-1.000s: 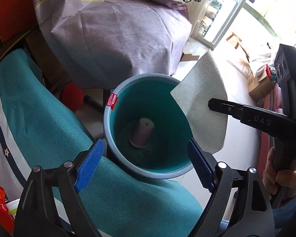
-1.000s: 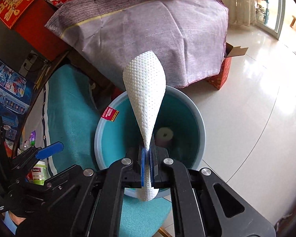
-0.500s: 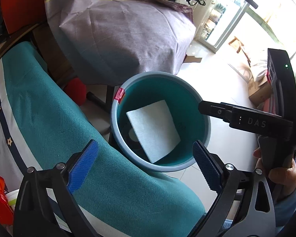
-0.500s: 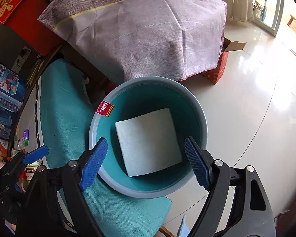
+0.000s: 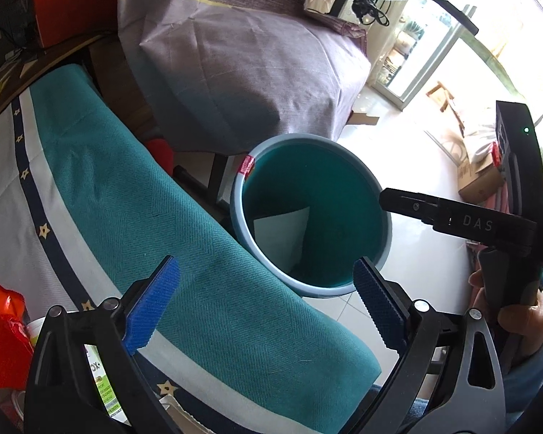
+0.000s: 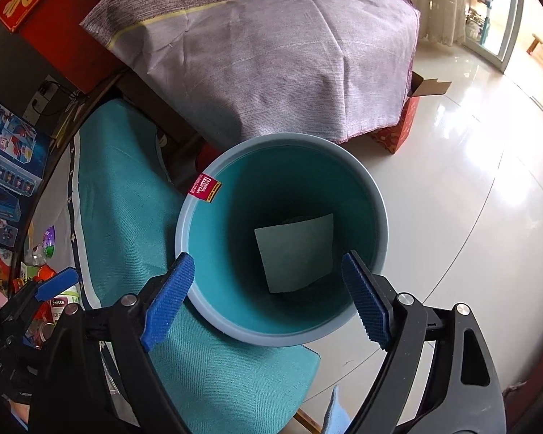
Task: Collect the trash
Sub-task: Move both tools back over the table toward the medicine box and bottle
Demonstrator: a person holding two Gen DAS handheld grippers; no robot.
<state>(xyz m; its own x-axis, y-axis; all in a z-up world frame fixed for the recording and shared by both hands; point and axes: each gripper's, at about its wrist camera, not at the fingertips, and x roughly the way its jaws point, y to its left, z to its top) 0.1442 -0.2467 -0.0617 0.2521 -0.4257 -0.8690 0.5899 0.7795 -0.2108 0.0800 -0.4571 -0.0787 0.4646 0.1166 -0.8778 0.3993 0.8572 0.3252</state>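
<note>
A light-blue bin [image 6: 371, 188] with a teal inside stands on the floor by the table. A white paper sheet [image 6: 297, 253] lies loose at its bottom, also seen in the left wrist view as the sheet [image 5: 282, 235] leaning on the inner wall. My right gripper [image 6: 266, 258] hovers over the bin's mouth. Its jaws are opening, with nothing between the blue pads. My left gripper [image 5: 265, 264] is open and bare above the table's teal cloth [image 5: 163, 224], beside the bin [image 5: 309, 138]. The right gripper's finger [image 5: 416, 204] reaches over the rim.
Furniture under a purple cloth [image 6: 289, 65] stands just behind the bin. A red carton [image 6: 402, 133] sits on the white tiled floor [image 6: 470, 199]. Packets and a bottle [image 6: 59, 305] crowd the table to the left. Boxes [image 5: 478, 181] lie at the far right.
The right gripper opened and let go of the paper sheet, which dropped into the bin and now covers the roll at the bottom. The left gripper drew back towards the table.
</note>
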